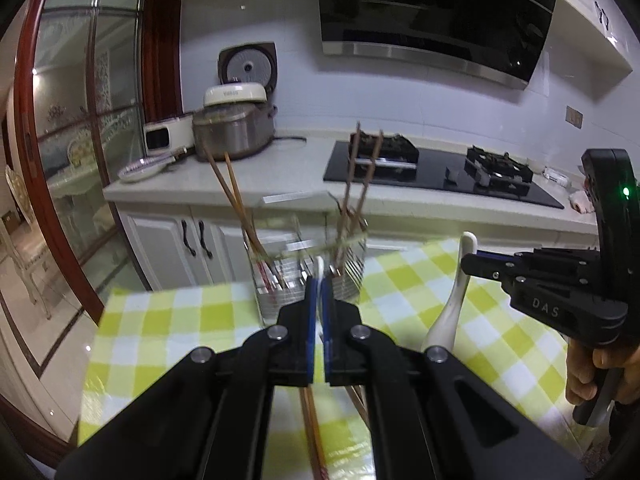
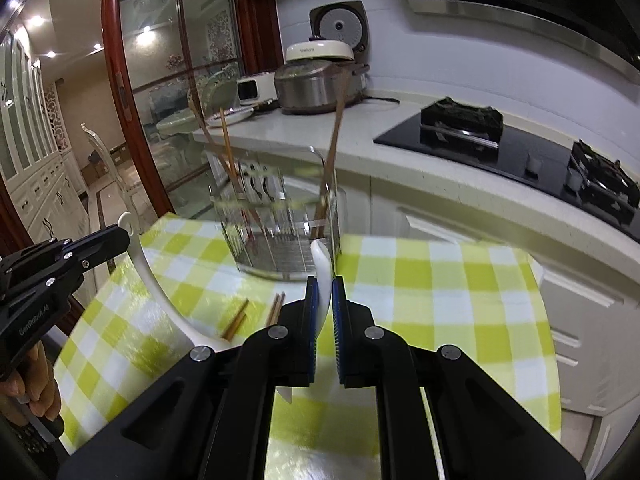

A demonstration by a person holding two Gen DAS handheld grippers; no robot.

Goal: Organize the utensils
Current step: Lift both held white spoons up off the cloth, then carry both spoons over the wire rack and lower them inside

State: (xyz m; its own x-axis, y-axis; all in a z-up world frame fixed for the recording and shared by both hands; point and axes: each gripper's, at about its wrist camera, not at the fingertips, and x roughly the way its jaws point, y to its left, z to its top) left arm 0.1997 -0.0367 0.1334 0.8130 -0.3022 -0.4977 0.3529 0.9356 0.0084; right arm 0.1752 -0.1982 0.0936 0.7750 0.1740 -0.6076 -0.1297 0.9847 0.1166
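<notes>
My left gripper [image 1: 320,286] is shut on the handle of a white ceramic spoon [image 1: 319,270]; the right wrist view shows that spoon [image 2: 156,284] curving down from the left gripper [image 2: 122,236]. A second white spoon [image 2: 323,264] sits between the blue pads of my right gripper [image 2: 324,285], which is shut on it. From the left wrist view it [image 1: 452,300] hangs bowl-down from the right gripper [image 1: 466,266]. Just beyond both grippers, a wire utensil holder [image 1: 308,280] [image 2: 280,236] with upright brown chopsticks stands on the green-checked tablecloth [image 2: 440,300].
Loose chopsticks [image 2: 236,320] [image 1: 312,432] lie on the cloth near the grippers. Behind the table runs a counter with a rice cooker [image 1: 236,128], a plate [image 1: 140,168] and a black gas hob [image 1: 432,168]. A red-framed glass door [image 1: 80,120] is on the left.
</notes>
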